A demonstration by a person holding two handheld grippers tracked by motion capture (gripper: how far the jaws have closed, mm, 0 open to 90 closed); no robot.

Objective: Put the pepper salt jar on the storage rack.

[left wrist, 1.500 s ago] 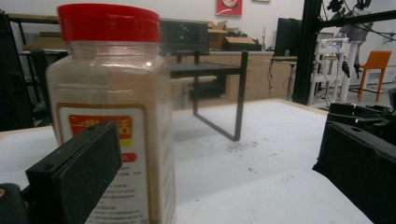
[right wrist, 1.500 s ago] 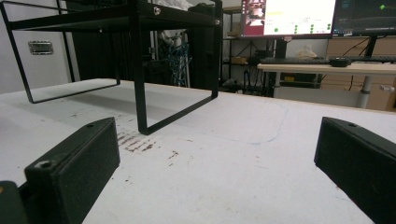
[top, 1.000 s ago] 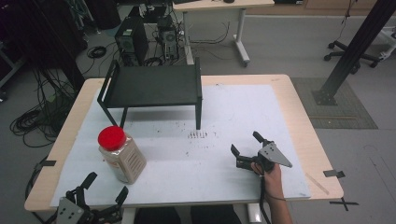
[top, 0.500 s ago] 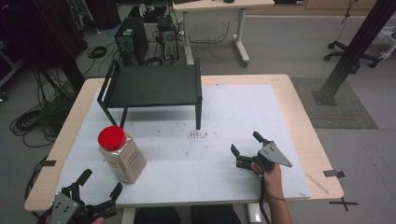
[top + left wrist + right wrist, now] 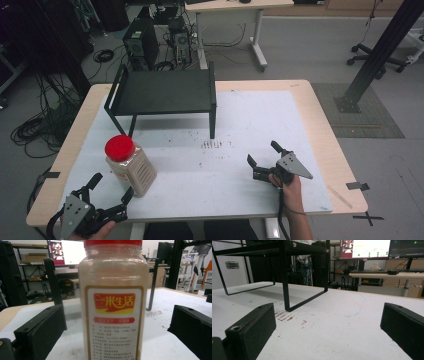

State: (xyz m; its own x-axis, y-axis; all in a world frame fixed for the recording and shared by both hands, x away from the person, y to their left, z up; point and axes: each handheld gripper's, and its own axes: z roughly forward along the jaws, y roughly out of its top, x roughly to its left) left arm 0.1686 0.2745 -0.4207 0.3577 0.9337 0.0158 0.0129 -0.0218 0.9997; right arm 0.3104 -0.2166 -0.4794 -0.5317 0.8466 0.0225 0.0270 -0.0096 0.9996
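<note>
A clear plastic jar (image 5: 131, 169) of beige powder with a red lid (image 5: 120, 147) stands upright at the table's front left. My left gripper (image 5: 112, 185) is open just in front of it, near the table's edge. In the left gripper view the jar's label (image 5: 113, 315) sits between the two black pads (image 5: 42, 327), which stand apart from its sides. My right gripper (image 5: 262, 153) rests open at the front right, held by a hand. Its pads (image 5: 252, 327) have nothing between them and face the black shelf (image 5: 285, 277).
A black metal shelf (image 5: 162, 92) stands on thin legs at the back left of the white table mat (image 5: 250, 115). Small dark marks (image 5: 212, 145) dot the mat near its front right leg. Computer towers and cables lie on the floor beyond.
My left gripper has edged forward a little toward the jar. The right gripper and the jar have stayed where they were.
</note>
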